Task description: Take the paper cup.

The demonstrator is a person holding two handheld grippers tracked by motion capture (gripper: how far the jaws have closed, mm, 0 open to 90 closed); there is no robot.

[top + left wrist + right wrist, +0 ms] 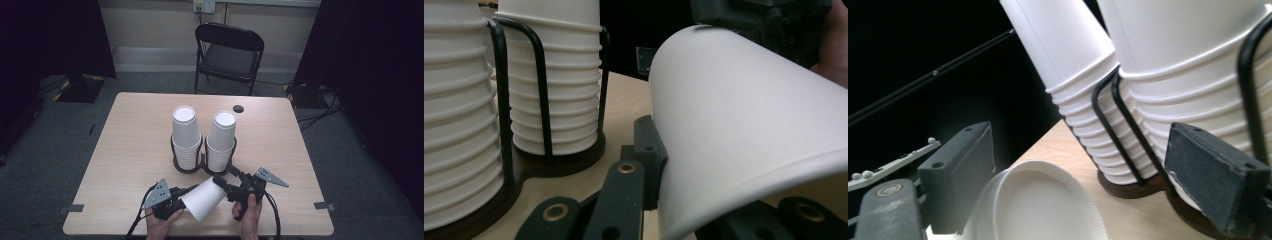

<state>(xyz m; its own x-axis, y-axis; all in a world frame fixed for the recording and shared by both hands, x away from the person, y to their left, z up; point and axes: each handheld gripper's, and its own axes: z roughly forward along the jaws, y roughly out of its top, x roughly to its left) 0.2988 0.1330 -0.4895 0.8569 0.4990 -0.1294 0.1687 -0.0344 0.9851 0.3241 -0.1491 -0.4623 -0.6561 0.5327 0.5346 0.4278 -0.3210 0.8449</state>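
A single white paper cup (202, 199) lies on its side above the table's front edge, between both grippers. My left gripper (179, 200) is shut on its wide rim; in the left gripper view one pad (649, 150) presses the cup wall (749, 110). My right gripper (228, 178) stands open at the narrow end, where the cup's recessed base (1033, 205) sits between the spread jaws, close to the left one. Just behind, two stacks of upturned white cups (185, 135) (221, 137) stand in a black wire holder (189, 167).
The wooden table (130, 150) has bare room left and right of the holder. A small black disc (238, 108) lies near the far edge. A black folding chair (227, 55) stands beyond the table. The right gripper's outer jaw (1218, 180) is near the holder's base.
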